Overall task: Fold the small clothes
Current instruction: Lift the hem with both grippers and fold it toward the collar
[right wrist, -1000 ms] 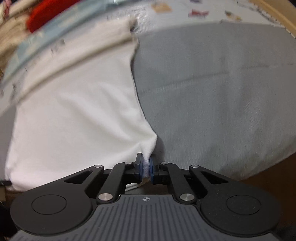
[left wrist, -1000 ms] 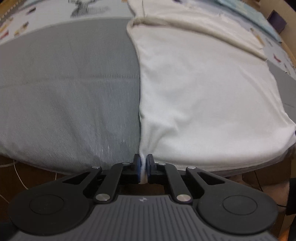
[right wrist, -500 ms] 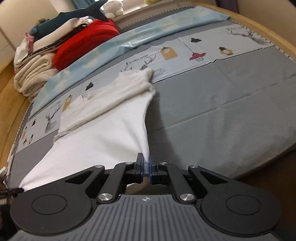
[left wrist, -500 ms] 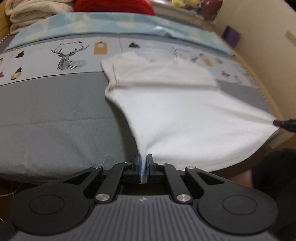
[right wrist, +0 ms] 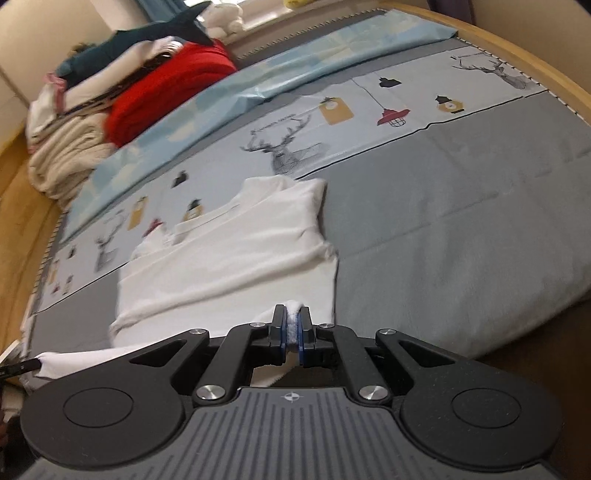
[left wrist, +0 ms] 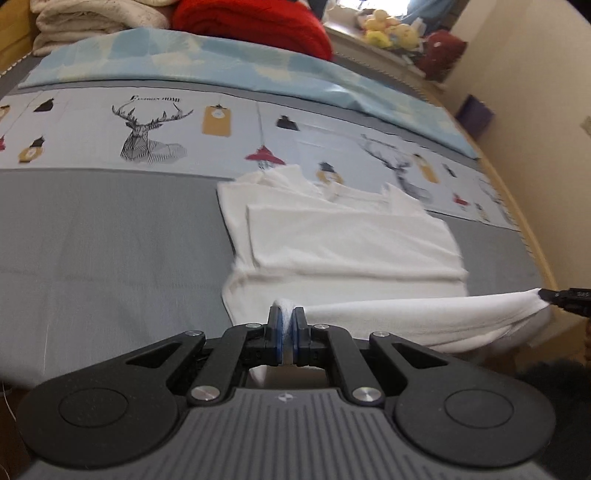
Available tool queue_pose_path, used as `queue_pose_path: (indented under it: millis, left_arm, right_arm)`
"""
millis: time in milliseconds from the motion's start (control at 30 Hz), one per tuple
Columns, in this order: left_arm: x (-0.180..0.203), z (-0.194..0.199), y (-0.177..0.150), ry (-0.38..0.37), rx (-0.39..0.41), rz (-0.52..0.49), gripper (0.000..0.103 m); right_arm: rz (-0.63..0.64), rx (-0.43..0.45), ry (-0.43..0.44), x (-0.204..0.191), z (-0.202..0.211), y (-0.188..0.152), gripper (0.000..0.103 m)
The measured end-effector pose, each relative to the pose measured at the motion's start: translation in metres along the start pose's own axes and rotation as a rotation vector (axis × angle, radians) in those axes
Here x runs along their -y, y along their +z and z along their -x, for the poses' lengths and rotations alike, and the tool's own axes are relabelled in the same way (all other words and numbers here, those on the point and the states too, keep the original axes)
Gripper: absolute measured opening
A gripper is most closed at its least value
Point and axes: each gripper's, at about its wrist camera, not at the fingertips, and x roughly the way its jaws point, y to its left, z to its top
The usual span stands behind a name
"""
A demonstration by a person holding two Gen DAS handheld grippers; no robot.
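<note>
— Where do the cameras sit?
— Low behind each pair of tongs, close, facing across the bed [left wrist: 92,240].
— Shared?
— The white garment [left wrist: 351,236] and the deer-print bedding [right wrist: 288,147].

Left gripper [left wrist: 287,314]: pads closed on a bunched corner of the white garment [left wrist: 351,236].
Garment: lies partly folded on the bed [left wrist: 110,240]; its near hem stretches rightward, lifted off the cover.
Right gripper [left wrist: 567,297]: dark tip at the frame's right edge, meeting the hem's far corner.
Background: blue pillow [left wrist: 221,62], red blanket [left wrist: 251,22], cream towels [left wrist: 85,22].
</note>
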Motion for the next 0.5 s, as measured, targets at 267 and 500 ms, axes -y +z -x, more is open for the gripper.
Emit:
queue_pose_path:
  millis: [267, 500]
  left_arm:
    - [-0.048, -0.102, 0.076, 0.084, 0.046, 0.127, 0.006]
    - [-0.058, -0.131, 0.075, 0.074, -0.073, 0.138, 0.024]
  right_arm:
    - [-0.049, 0.090, -0.048, -0.010, -0.113, 0.082, 0.007]
    - [0.006, -0.004, -0.109, 0.005, -0.164, 0.073, 0.011]
